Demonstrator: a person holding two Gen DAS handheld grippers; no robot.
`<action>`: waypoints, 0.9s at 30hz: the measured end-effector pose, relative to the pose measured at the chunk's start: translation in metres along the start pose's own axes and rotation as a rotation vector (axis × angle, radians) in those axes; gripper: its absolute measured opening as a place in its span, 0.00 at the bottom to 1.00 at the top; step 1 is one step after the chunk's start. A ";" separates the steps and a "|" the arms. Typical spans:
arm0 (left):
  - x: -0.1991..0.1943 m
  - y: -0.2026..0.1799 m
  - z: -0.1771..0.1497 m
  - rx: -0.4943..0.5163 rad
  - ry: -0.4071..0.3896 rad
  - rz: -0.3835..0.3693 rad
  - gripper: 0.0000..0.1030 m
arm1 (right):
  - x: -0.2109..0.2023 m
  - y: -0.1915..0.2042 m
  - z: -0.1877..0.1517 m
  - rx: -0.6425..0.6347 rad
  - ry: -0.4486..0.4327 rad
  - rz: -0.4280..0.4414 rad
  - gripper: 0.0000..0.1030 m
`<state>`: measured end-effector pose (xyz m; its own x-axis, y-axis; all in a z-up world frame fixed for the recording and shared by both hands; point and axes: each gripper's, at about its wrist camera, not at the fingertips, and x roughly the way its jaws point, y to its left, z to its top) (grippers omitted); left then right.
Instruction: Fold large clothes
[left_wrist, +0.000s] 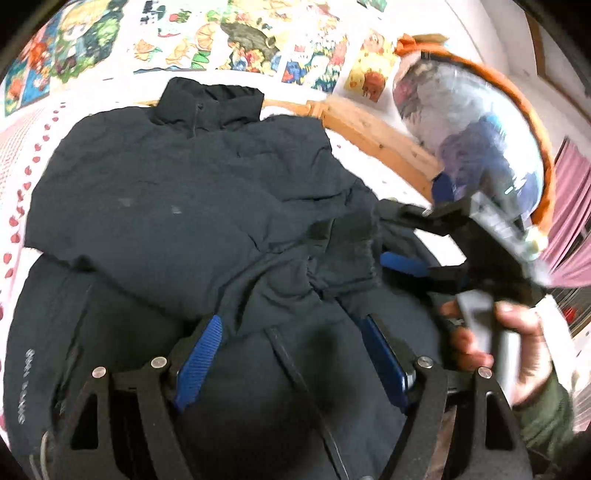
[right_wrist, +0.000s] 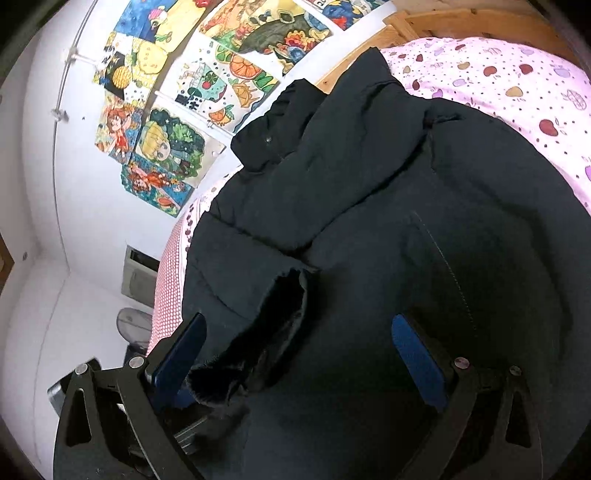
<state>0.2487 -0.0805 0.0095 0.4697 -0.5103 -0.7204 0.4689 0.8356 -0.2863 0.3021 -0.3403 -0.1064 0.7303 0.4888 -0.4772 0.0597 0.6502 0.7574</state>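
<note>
A large black padded jacket (left_wrist: 177, 192) lies on the bed, collar at the far end, one sleeve folded across its front. My left gripper (left_wrist: 291, 332) is open just above the jacket's lower front, blue pads apart. In the left wrist view the right gripper (left_wrist: 399, 236) sits at the sleeve cuff (left_wrist: 347, 243), held by a hand. In the right wrist view the jacket (right_wrist: 369, 192) fills the frame; my right gripper (right_wrist: 299, 332) is open, and the fuzzy-lined cuff (right_wrist: 266, 325) lies between its fingers, nearer the left pad.
The bed has a pink fruit-print sheet (right_wrist: 498, 77) and a wooden frame (left_wrist: 373, 136). A clear bag of clothes with orange trim (left_wrist: 476, 125) stands at the right. Drawings (left_wrist: 221, 33) cover the white wall behind. A pink curtain (left_wrist: 569, 206) hangs far right.
</note>
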 end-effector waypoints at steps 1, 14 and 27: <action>-0.007 0.003 0.001 -0.005 -0.010 0.004 0.75 | 0.000 0.001 0.000 0.002 -0.002 -0.003 0.96; -0.085 0.117 0.018 -0.104 -0.044 0.467 0.83 | 0.019 0.024 -0.008 -0.108 0.055 -0.190 0.27; -0.056 0.145 0.078 -0.037 -0.211 0.526 0.83 | -0.043 0.105 0.087 -0.468 -0.202 -0.393 0.04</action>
<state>0.3485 0.0540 0.0575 0.7743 -0.0495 -0.6308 0.1063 0.9929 0.0526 0.3363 -0.3439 0.0323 0.8307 0.0730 -0.5519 0.0788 0.9660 0.2464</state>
